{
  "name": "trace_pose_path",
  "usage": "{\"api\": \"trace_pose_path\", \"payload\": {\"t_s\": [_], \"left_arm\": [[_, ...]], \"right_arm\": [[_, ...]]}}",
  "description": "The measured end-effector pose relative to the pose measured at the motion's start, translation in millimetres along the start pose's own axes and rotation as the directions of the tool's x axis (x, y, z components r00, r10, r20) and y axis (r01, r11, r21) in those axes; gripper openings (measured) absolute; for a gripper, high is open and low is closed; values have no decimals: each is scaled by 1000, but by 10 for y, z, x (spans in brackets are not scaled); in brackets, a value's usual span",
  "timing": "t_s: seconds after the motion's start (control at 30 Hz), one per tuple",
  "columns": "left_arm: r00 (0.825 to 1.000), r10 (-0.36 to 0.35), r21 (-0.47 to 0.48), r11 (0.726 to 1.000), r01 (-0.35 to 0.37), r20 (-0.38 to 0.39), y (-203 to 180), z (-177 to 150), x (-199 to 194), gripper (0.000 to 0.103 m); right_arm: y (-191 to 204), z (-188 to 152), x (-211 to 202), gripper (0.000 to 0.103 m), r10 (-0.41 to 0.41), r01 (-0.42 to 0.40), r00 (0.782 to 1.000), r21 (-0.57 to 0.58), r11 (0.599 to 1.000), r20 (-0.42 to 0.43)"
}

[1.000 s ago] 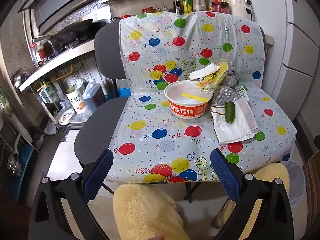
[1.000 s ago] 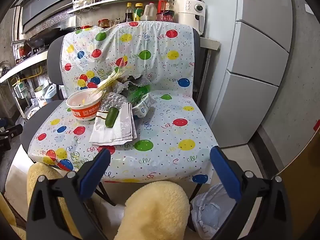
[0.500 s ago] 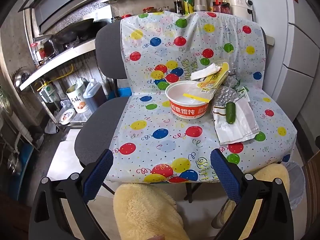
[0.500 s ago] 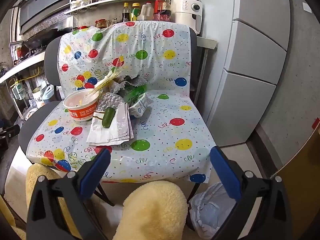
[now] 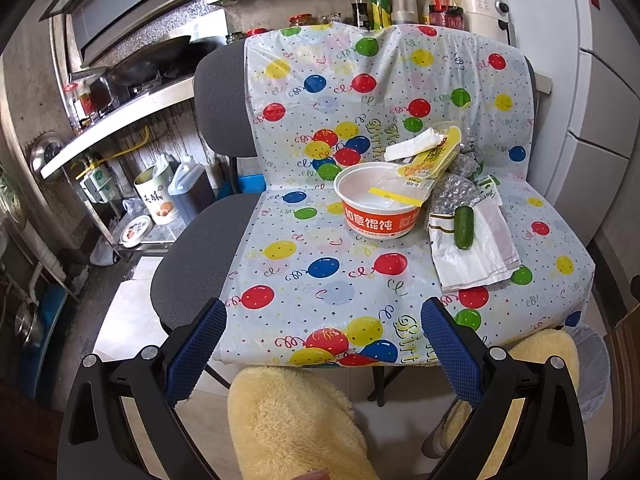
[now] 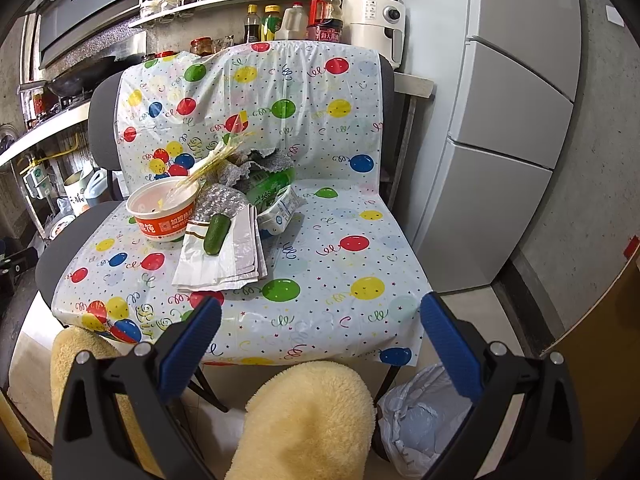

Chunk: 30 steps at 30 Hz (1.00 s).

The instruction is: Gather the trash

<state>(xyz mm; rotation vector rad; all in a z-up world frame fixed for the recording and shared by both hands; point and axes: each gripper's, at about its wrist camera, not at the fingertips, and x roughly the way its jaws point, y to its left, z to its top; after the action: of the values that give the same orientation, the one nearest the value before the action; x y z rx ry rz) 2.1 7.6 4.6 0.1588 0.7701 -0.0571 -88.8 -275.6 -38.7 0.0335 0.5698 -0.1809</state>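
Trash lies on a balloon-print cloth (image 5: pixel 320 272) (image 6: pixel 320 240) spread over two chairs. There is an orange-and-white instant food bowl (image 5: pixel 380 220) (image 6: pixel 164 220), a yellow wrapper (image 5: pixel 432 156) leaning on its rim, a small cucumber (image 5: pixel 463 227) (image 6: pixel 216 233) on white plastic bags (image 5: pixel 476 256) (image 6: pixel 224 264), crumpled foil (image 5: pixel 452 196) and a green-and-white carton (image 6: pixel 276 200). My left gripper (image 5: pixel 322 344) is open and empty, short of the cloth's front edge. My right gripper (image 6: pixel 320 336) is open and empty, short of the front edge too.
A trash bin lined with a pale bag (image 6: pixel 420 428) (image 5: pixel 592 372) stands on the floor at the right of the chairs. A fridge (image 6: pixel 512 128) is on the right, a kitchen counter (image 5: pixel 112 120) on the left. Yellow fluffy slippers (image 5: pixel 296 424) (image 6: pixel 304 420) show below.
The right gripper has drifted slightly right and closer to the chairs. The left gripper has barely moved. Both stay open.
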Motion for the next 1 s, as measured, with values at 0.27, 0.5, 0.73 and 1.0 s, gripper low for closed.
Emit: {"api": "trace_pose_path", "payload": {"t_s": [0.27,0.5,0.73,1.0], "left_arm": [[1000,5,-6,1000,-5,2,5,-9,21,97],[1000,6,-7,1000,-6,3,3,-10,17,97],[1000,5,-11,1000,-5,2,25,5,13,97],[1000,7,-11,1000,-7,4,30,6,15,97]], "right_arm": [[-2,2,-4,97,0,0,1000,0,1000,0],[-9,9,7,97,-5,5,1000,2,1000,-5],[-9,8,3,97,-5,5,1000,2,1000,-5],[-9,5,0,97,-5,5,1000,1,1000,-5]]}}
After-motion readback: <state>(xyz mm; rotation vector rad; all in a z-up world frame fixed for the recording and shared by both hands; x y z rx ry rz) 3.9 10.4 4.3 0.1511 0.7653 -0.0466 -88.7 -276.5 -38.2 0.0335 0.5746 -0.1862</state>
